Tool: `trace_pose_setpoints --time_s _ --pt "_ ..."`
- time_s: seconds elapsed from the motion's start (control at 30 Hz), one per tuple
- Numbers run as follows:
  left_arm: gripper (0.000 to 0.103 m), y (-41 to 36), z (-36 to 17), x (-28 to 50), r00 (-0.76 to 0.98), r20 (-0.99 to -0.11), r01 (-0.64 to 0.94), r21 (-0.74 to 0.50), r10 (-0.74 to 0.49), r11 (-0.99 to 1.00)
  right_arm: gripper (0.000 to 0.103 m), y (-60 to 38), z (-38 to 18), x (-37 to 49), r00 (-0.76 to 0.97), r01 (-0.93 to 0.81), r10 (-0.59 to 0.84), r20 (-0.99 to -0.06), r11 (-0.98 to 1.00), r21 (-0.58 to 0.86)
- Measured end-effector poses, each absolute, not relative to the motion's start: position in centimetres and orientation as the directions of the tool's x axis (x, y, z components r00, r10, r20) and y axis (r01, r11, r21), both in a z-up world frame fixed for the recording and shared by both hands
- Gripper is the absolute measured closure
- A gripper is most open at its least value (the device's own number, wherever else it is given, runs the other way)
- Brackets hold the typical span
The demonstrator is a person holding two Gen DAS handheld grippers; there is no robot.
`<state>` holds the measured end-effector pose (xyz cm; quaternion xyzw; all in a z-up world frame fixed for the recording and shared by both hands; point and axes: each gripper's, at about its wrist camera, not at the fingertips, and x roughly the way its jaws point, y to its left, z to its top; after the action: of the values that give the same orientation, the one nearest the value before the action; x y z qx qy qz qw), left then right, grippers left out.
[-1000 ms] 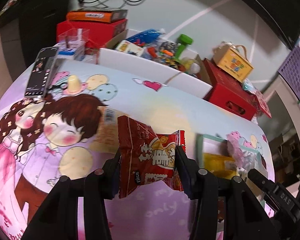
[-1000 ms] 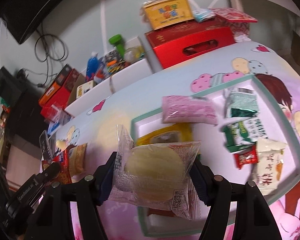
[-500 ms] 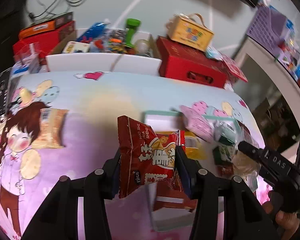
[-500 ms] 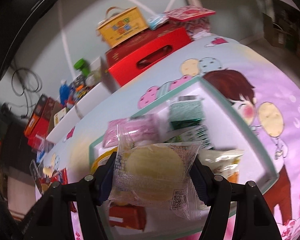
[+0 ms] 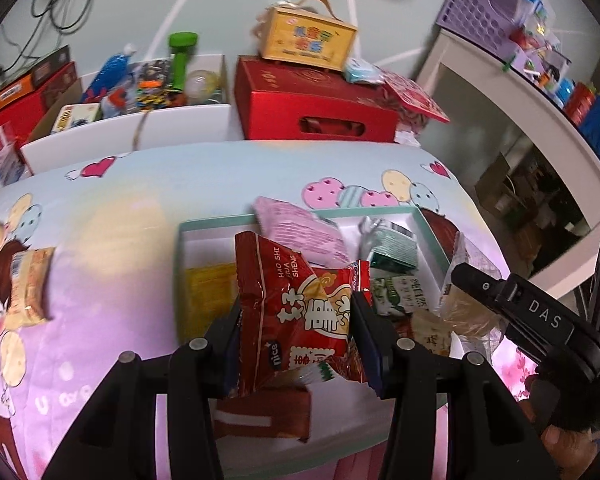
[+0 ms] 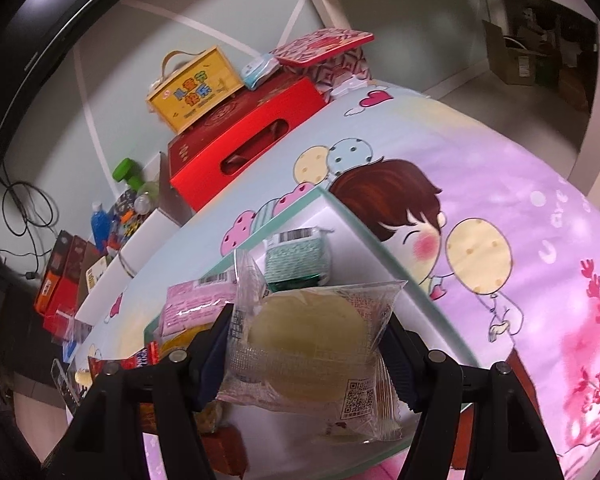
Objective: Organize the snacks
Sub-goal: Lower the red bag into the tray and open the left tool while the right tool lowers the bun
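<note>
My left gripper [image 5: 296, 332] is shut on a red snack packet [image 5: 296, 312] and holds it above the near half of a white tray with a teal rim [image 5: 216, 225]. My right gripper [image 6: 312, 352] is shut on a clear packet with a pale round cake [image 6: 306, 350], over the tray's [image 6: 356, 220] near right part. It shows at the right of the left wrist view [image 5: 466, 308]. In the tray lie a pink packet [image 5: 300, 232], a yellow packet [image 5: 208, 292], green packets [image 5: 392, 252] and a brown-red bar [image 5: 260, 416].
An orange snack packet [image 5: 30, 288] lies on the cartoon cloth left of the tray. Behind the table stand a red box [image 5: 316, 108], a yellow carry box [image 5: 306, 38] and a white bin of toys [image 5: 140, 120]. A white shelf [image 5: 512, 92] is at the right.
Both grippers have swung right with their packets. The left one moved from over the cloth to over the tray. The right one moved to the tray's right part.
</note>
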<state>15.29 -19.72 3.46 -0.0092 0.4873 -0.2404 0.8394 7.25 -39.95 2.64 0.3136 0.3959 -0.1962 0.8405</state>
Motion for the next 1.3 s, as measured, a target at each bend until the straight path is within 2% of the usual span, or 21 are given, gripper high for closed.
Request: trace_pose_setpoints --time_s 1.0,1.3 --pt "0.049 -21.7 2.4 15.8 0.368 -0.836 0.418 -0.242 -0.407 0.876 0.030 -38.8 1.2 8.6 0.571 0.552 -0.031 -0.821 0.754 0.355" --pt "0.048 -20.6 3.3 15.7 0.405 -0.827 0.401 -0.223 -0.391 0.888 0.024 -38.7 0.8 8.7 0.570 0.546 -0.016 -0.821 0.754 0.364"
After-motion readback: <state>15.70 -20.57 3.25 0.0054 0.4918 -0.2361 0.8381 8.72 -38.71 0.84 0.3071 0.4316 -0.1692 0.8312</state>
